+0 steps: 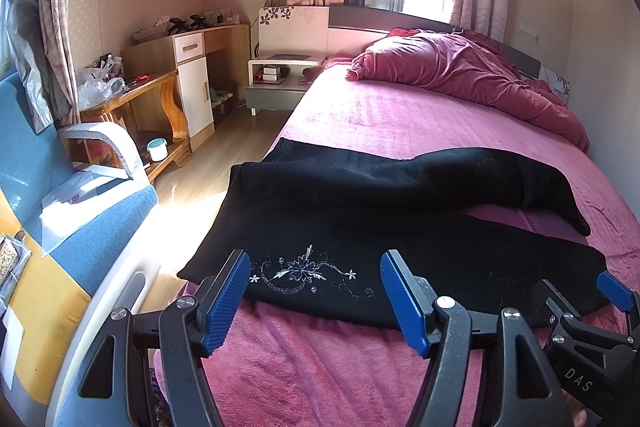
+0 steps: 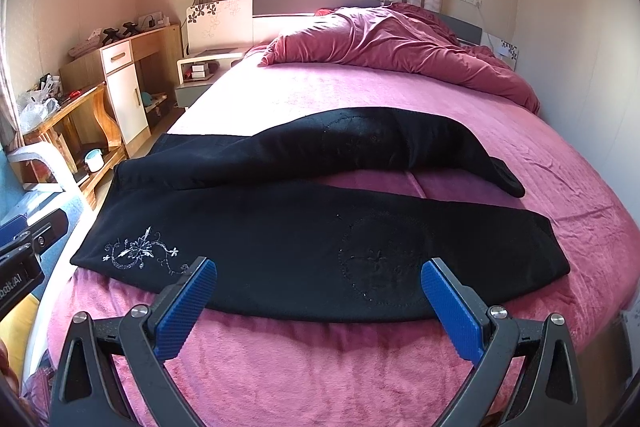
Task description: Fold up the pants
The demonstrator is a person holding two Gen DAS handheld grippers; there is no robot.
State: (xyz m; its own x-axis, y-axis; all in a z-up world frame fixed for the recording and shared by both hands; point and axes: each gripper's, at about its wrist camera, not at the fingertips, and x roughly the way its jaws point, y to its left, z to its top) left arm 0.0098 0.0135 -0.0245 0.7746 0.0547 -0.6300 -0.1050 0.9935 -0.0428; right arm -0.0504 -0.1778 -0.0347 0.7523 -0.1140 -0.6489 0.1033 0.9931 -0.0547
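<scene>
**Desk:** While both tools hover at the near edge of the pink plush bed cover (image 2: 360, 87), where do the black knit pants (image 2: 280, 239) lie?

**Photographer:** Spread crosswise, unfolded: the near leg flat with its silver floral embroidery (image 2: 140, 251) toward the left, the far leg bowed, a wedge of cover between them.

**Desk:** And the claws?

**Photographer:** The left gripper (image 1: 316, 287) and the right gripper (image 2: 320, 291) both stand wide apart, holding nothing, blue pads straddling the near hem, likely lined up to pinch that edge and carry it over the far leg.
</scene>
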